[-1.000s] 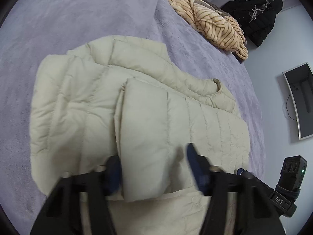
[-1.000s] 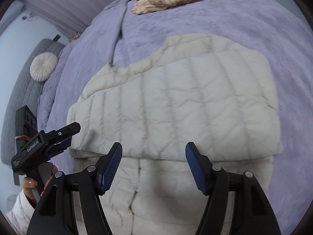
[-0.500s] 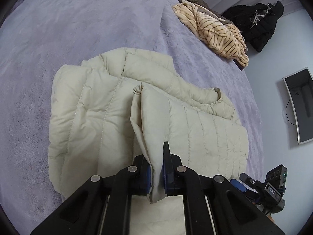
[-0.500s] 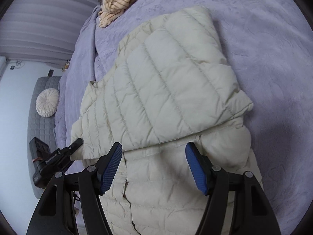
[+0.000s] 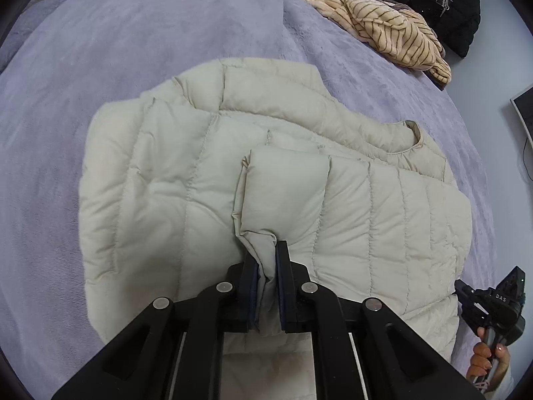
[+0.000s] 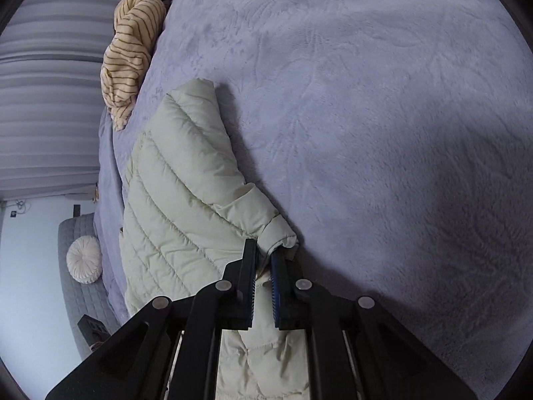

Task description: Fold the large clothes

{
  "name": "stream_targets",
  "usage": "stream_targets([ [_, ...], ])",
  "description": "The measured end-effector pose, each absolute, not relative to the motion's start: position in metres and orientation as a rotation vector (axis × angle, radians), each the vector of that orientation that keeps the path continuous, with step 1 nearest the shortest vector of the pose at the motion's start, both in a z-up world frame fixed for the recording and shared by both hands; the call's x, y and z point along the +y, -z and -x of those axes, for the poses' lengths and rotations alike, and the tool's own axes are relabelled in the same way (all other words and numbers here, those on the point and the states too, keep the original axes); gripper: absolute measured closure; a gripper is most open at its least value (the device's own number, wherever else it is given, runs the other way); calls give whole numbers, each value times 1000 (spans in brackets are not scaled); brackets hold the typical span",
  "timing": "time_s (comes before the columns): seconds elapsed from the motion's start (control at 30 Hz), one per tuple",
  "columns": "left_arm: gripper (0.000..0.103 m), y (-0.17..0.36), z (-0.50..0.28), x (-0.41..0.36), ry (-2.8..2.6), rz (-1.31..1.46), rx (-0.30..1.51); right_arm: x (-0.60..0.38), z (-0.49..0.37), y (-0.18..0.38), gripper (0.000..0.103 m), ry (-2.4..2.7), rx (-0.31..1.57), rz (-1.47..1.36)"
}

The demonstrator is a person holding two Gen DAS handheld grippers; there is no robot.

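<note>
Both my claws pinch the cream puffer jacket [image 5: 186, 180]: left claw [image 5: 266, 280] mid-hem, right claw [image 6: 263, 280] the corner (body runs toward 12 o'clock on the bed [image 6: 383, 116]).

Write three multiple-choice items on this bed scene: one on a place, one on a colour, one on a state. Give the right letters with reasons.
1. Where does the striped garment lie?
A. On the cream jacket
B. Near the bed's far edge, apart from the jacket
C. In the left tongs

2. What colour is the bed cover?
A. Lilac
B. Green
C. White

3. How do the left tongs stand?
A. Wide open above the jacket
B. Shut on bare cover
C. Shut on a fold of the cream jacket

Key: 1 B, cover shows between the garments; 2 A, lilac plush surrounds the jacket; 3 C, cream fabric is pinched between the pads.
</note>
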State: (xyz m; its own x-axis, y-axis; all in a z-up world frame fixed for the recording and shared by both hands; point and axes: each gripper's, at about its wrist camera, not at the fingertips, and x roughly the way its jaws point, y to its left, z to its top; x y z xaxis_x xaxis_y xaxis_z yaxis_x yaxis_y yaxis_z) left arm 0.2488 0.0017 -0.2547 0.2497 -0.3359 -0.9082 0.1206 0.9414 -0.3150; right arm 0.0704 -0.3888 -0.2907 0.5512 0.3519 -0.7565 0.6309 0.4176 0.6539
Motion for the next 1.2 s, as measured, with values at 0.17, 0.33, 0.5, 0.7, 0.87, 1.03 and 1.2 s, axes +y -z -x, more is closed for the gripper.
stream_targets([
  [0.17,92,219,-246,8,321,170,1227,-383,-73,243,36,159,1078,-928],
  [0.33,92,193,-250,7,291,141,1159,-400,-99,204,36,194,963,-832],
  [0.5,92,201,-254,7,258,131,1185,-417,-150,230,38,180,1012,-882],
  [0.7,92,218,-262,-22,295,80,1192,-411,-173,253,80,170,1077,-820],
  [0.87,92,257,-269,-34,252,16,1219,-408,-176,252,80,159,1095,-736],
  [1.03,92,277,-261,-33,252,-26,1213,-407,-180,274,79,185,1162,-656],
  [1.2,92,283,-260,-34,258,-30,1206,-405,-175,281,79,189,1152,-601],
])
